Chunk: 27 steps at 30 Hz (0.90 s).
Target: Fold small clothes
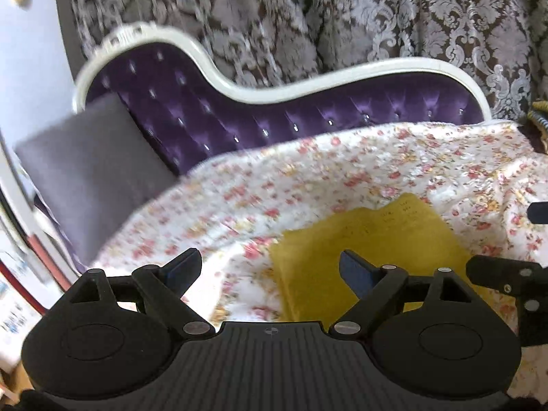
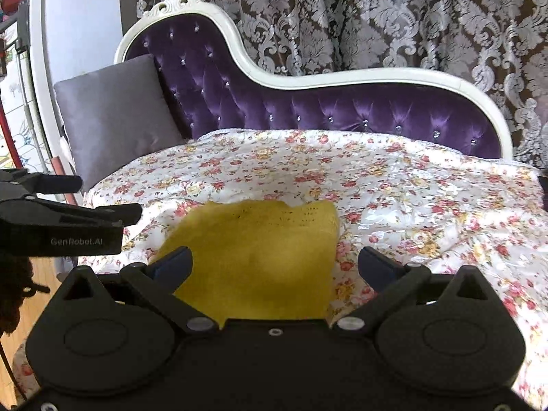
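A yellow knitted garment [image 1: 376, 239] lies folded flat on the floral sheet [image 1: 239, 205] of a chaise. My left gripper [image 1: 270, 257] hovers above the garment's left edge, open, with nothing between its blue pads. In the right wrist view the same garment [image 2: 257, 233] lies just ahead of my right gripper [image 2: 274, 251], whose jaws stand wide open and empty above its near part. The left gripper's fingers [image 2: 130, 213] show at the left of that view, apart from the cloth. A finger [image 1: 537, 213] of the right gripper shows at the left view's right edge.
A grey cushion [image 2: 116, 113] leans at the chaise's left end. The purple tufted backrest [image 2: 308, 109] with its white frame runs behind the sheet [image 2: 411, 188]. A patterned curtain [image 2: 376, 17] hangs behind. Wood floor [image 2: 37, 277] lies at the lower left.
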Motion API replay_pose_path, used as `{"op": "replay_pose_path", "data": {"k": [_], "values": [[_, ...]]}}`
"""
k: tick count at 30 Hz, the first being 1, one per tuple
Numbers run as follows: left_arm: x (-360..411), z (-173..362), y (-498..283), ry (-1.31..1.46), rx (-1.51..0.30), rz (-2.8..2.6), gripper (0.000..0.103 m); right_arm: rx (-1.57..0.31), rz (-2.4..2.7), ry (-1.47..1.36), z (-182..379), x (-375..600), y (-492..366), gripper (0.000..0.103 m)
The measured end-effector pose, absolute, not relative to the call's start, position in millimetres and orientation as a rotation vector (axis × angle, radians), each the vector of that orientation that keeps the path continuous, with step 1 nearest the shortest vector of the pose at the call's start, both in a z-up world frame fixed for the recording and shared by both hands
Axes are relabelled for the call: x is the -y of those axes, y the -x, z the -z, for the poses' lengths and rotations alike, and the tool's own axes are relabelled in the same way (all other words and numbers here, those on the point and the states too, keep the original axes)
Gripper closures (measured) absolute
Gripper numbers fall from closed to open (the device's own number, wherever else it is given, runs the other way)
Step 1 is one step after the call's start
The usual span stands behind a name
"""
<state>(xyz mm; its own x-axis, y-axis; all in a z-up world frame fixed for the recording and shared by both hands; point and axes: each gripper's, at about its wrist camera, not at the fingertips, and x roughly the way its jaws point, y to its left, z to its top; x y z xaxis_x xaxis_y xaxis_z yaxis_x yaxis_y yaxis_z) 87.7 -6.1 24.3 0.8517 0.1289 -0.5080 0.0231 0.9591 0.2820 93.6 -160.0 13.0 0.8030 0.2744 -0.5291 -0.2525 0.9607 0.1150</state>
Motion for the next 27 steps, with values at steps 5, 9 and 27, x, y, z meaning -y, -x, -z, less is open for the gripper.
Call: {"op": "replay_pose_path", "data": {"k": [5,9,27], "values": [[3.4,-30.1,-67.6,-0.184,-0.61,0.032,0.016,-0.584,-0.145,0.006,-19.3,154.5,-69.9,0.001],[2.6,-26.3,-54.3,-0.145,-0.649,0.048,0.016,-0.559,-0.08,0.093,-20.1,148.6,-49.5,0.001],[-9.0,-1.6,-18.1,-0.037,-0.799,0.052,0.017,-0.686,-0.185,-0.129,-8.6,154.8,-13.9,0.001]]}}
